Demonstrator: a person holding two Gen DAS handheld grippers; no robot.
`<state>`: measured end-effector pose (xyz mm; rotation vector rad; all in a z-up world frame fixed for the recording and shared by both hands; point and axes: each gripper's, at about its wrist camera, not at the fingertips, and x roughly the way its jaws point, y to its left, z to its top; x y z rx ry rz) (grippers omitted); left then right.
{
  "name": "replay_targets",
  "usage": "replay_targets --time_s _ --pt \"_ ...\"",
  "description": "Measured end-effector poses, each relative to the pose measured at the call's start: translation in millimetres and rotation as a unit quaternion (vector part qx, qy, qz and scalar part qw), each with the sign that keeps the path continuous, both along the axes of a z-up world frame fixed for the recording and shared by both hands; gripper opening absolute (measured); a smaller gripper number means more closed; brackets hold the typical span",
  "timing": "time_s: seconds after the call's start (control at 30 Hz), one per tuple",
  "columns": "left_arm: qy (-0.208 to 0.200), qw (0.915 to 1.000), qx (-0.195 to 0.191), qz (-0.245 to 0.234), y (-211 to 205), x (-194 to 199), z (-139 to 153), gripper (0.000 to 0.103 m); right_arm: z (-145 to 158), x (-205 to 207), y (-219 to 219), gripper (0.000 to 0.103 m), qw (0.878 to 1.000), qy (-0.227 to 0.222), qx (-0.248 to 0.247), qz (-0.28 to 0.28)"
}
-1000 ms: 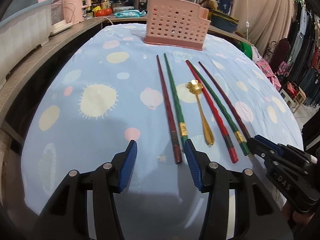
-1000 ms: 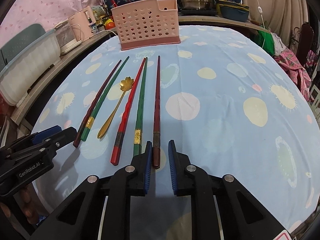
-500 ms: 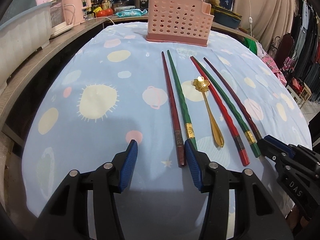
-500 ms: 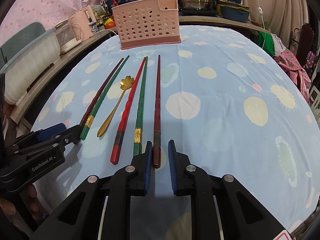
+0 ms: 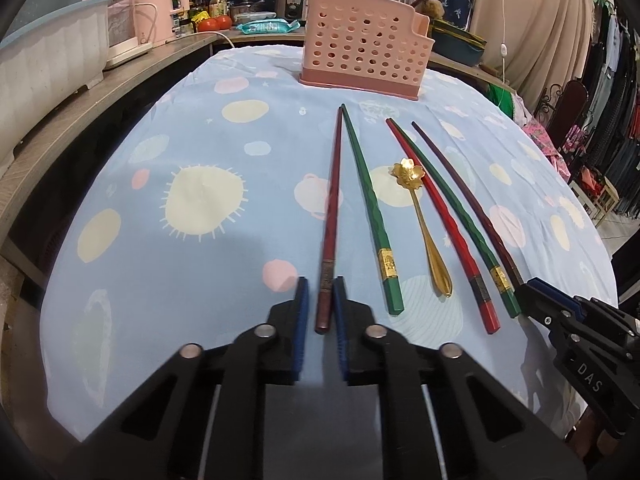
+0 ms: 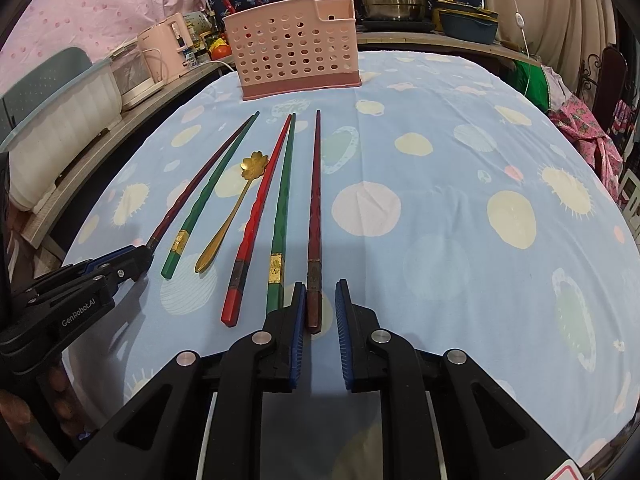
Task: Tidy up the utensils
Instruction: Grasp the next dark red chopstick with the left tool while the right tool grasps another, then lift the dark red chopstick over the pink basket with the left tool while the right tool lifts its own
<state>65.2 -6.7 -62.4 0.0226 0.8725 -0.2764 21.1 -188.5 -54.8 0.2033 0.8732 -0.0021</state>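
On the blue patterned tablecloth (image 5: 168, 264), five chopsticks and a gold spoon (image 5: 424, 224) lay unsorted; the pink basket (image 5: 364, 56) stood apart. The left gripper (image 5: 320, 312) was closing around the leftmost dark-red chopstick (image 5: 332, 216). The right gripper (image 6: 318, 304) sat nearly together around the rightmost dark-red chopstick (image 6: 316, 200).

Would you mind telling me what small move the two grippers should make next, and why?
Probably a short lift of both ends off the cloth. The left gripper has its jaws closing with the end of the dark red chopstick between them. The right gripper is shut on the end of the brown chopstick. Both sticks lie flat, and the pink holder stands beyond their tips.
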Motion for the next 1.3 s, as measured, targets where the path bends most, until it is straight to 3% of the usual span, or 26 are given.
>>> replay_targets --time_s 0.2,0.7,1.0,1.3 --pt "0.003 1.0000 -0.009 0.000 3 -1 1 0.008 1 0 0 0.008 1.000 0.000 0.004 0.000" --pt "-0.008 0.9997 -0.021 0.006 10 -6 16 0.007 12 -9 -5 0.007 1.000 -0.015 0.014 -0.001" --pt "-0.025 0.9990 -0.035 0.012 16 -8 36 0.007 33 -13 -14 0.007 0.999 -0.044 0.024 -0.011" --pt "-0.059 0.9964 -0.053 0.029 27 1 71 0.007 75 -15 -37 0.007 0.994 -0.100 0.043 -0.030"
